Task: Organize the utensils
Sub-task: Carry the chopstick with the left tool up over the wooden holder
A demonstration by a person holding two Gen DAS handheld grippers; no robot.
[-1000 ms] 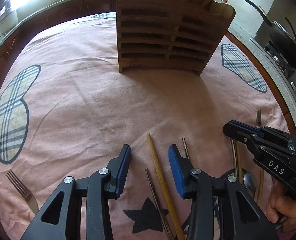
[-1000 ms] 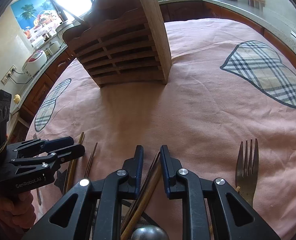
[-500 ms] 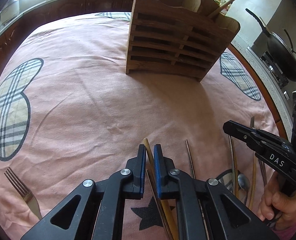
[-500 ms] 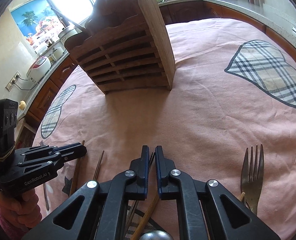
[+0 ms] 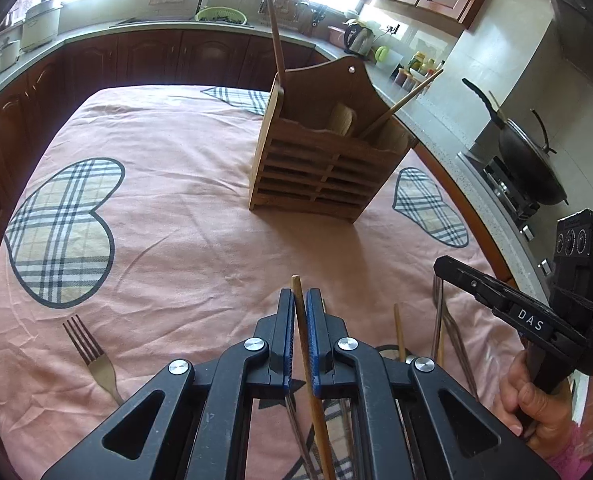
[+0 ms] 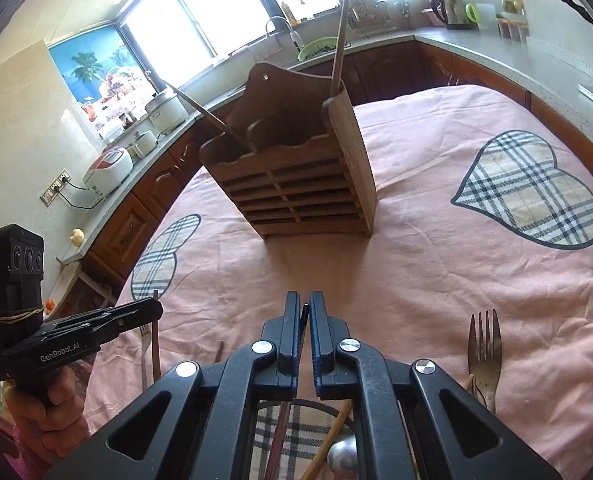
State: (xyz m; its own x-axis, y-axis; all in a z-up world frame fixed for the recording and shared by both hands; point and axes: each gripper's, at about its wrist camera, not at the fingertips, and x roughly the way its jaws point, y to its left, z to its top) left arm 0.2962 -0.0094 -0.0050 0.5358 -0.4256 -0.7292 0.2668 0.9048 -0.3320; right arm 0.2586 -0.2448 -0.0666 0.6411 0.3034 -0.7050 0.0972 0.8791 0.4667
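Note:
My left gripper (image 5: 300, 300) is shut on a light wooden chopstick (image 5: 310, 376), whose tip pokes out past the blue pads, above the pink cloth. In the right wrist view the same gripper (image 6: 152, 310) shows at the left with that chopstick (image 6: 156, 344) hanging through it. A dark thin chopstick (image 6: 281, 420) is pinched in my shut right gripper (image 6: 305, 308), which also shows at the right of the left wrist view (image 5: 442, 270). The slatted wooden utensil holder (image 5: 320, 176) (image 6: 296, 188) stands upright further back, apart from both grippers.
A fork (image 5: 92, 354) lies near left and another fork (image 6: 484, 354) near right. Loose chopsticks (image 5: 398, 330), a spoon (image 6: 342, 456) and a wooden stick (image 6: 330, 438) lie under the grippers. Two sticks lean in the holder. A wok (image 5: 528, 168) sits on the stove.
The left jaws went from wide open to shut on the wooden chopstick. The right jaws closed on the dark one. Both grippers rose off the cloth, so the holder looks further away.

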